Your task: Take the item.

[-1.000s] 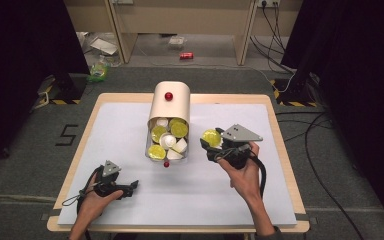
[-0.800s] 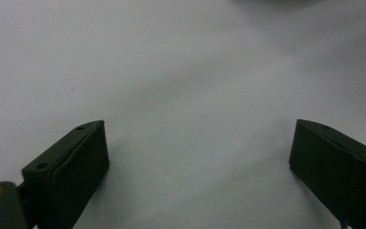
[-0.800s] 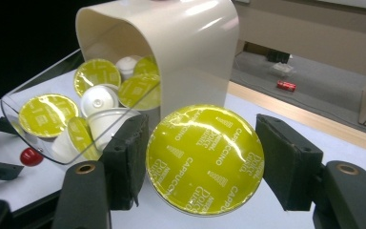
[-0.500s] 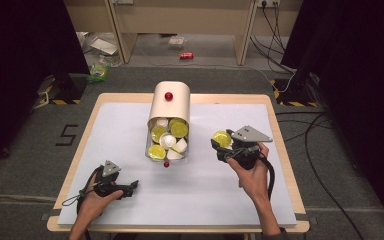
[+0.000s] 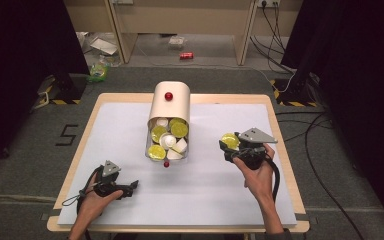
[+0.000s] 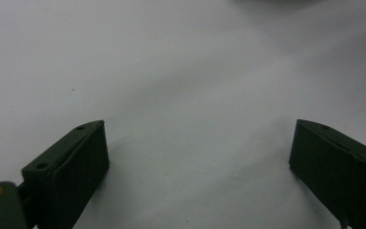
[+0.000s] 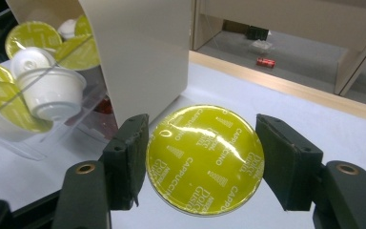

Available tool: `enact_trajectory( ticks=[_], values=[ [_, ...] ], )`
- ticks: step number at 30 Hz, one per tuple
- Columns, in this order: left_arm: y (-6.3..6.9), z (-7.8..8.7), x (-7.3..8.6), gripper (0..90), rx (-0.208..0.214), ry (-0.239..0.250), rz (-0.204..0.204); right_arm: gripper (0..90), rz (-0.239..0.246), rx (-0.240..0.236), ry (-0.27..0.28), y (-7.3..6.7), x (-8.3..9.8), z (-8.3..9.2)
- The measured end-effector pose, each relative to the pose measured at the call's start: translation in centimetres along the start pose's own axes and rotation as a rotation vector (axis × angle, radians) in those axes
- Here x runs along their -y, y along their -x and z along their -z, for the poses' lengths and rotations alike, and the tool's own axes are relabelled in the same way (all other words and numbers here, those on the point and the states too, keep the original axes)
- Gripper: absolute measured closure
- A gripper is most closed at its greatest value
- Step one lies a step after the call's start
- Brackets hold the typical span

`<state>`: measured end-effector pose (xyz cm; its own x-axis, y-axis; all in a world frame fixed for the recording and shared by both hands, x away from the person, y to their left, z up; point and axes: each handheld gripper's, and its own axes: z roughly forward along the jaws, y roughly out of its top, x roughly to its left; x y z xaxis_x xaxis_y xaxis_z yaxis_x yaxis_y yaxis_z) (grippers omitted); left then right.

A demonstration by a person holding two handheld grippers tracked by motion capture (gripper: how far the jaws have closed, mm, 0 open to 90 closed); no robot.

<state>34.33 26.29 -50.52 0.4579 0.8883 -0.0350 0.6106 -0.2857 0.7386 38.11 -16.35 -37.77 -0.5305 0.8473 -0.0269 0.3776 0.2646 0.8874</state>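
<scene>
A cream container (image 5: 170, 107) lies on its side mid-table, its clear drawer pulled out and holding several yellow-lidded and white coffee capsules (image 5: 167, 142). My right gripper (image 5: 228, 142) is to the right of it, shut on one yellow-lidded capsule (image 5: 229, 140). In the right gripper view, that capsule (image 7: 205, 160) sits lid-up between the jaws of the right gripper (image 7: 204, 164), with the container (image 7: 138, 52) just behind. My left gripper (image 5: 132, 187) rests low at the front left, open. Its jaws stand wide apart over bare white mat (image 6: 186, 95) in the left gripper view.
A red knob (image 5: 168, 96) sits on the container's top and another (image 5: 166, 163) at the drawer's front. The white mat (image 5: 205, 200) covers a wooden table (image 5: 280, 130). Cables (image 5: 320, 150) and a red can (image 5: 186, 55) lie on the floor beyond.
My right gripper has carried the yellow capsule to the right and a little toward the person, away from the container. The left gripper has stayed put.
</scene>
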Motion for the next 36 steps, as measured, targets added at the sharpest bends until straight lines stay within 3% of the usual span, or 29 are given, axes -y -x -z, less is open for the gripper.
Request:
enact_trajectory(
  ticks=[36],
  values=[
    [0.0,0.0,0.0,5.3,0.000,0.000,0.000,38.5,-0.075,0.071,-0.103,3.6,4.1,-3.0]
  ],
)
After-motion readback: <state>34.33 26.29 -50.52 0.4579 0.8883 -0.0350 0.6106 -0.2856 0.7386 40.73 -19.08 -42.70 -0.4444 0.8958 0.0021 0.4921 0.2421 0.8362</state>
